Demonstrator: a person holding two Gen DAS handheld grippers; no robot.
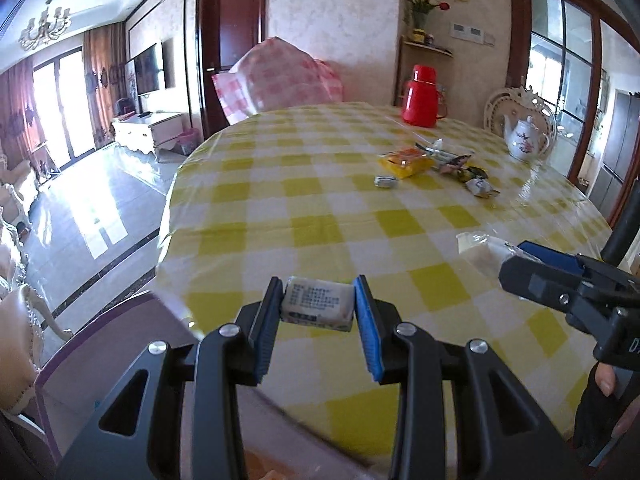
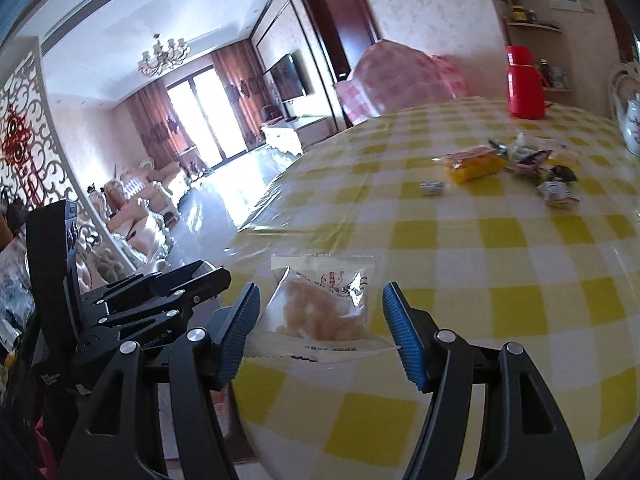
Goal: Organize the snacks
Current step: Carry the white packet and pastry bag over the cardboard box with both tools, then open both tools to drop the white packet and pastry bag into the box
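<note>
Tongs in my left gripper clamped a small white packet; only the right view showed my right gripper clamped on a clear pastry bag. Table edge ran at nine o'clock, bare checks before the snack pile at one.

Print on the small white wrapped snack between the left gripper's pads is too blurred to read. Beyond it, the heap of mixed foil-wrapped sweets overlaps. The white flowered porcelain teapot is cut off.
</note>
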